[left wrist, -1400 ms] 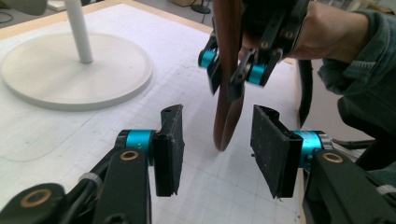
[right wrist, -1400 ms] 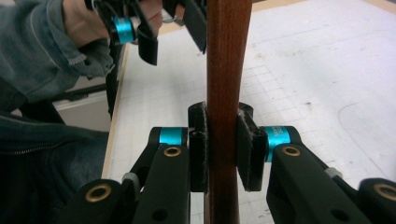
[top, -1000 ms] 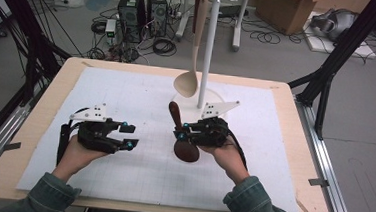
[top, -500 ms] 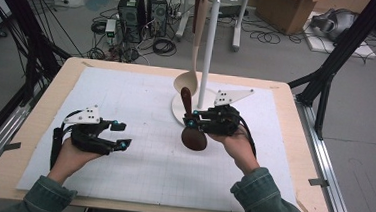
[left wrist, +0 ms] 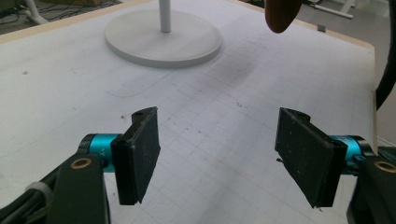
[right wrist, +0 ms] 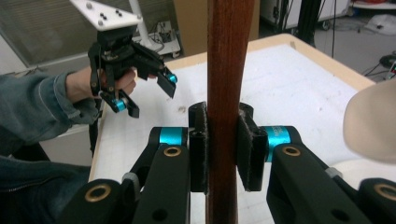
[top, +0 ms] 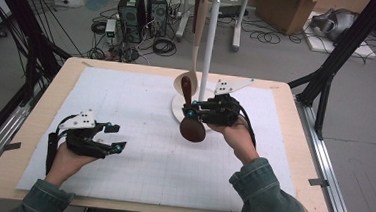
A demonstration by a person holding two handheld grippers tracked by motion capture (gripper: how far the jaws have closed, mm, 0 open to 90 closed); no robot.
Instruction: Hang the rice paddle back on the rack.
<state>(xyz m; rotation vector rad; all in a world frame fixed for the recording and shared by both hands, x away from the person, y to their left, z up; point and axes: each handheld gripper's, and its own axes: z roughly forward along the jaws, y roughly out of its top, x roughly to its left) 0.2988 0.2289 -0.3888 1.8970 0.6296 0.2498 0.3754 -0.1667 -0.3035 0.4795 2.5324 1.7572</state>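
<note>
A dark brown wooden spoon (top: 192, 129) is held upright, bowl down, above the mat beside the rack's base. My right gripper (top: 190, 111) is shut on its handle (right wrist: 228, 84), and the pads press it from both sides. A pale wooden spoon (top: 195, 46) hangs from the white rack (top: 209, 42), its bowl just behind the dark spoon's handle tip. My left gripper (top: 117, 137) hovers low over the mat at the left. Its jaws have just been opening, and in the left gripper view my left gripper (left wrist: 219, 158) has nothing between its pads.
The rack's round white base (left wrist: 163, 39) stands at the back middle of the white gridded mat (top: 126, 101). The wooden table edge (top: 303, 144) frames the mat. Computer cases, cables and boxes lie on the floor beyond the table.
My right gripper has lifted the dark spoon and carried it back toward the rack. The left gripper's jaws have spread wider, and that hand has shifted slightly.
</note>
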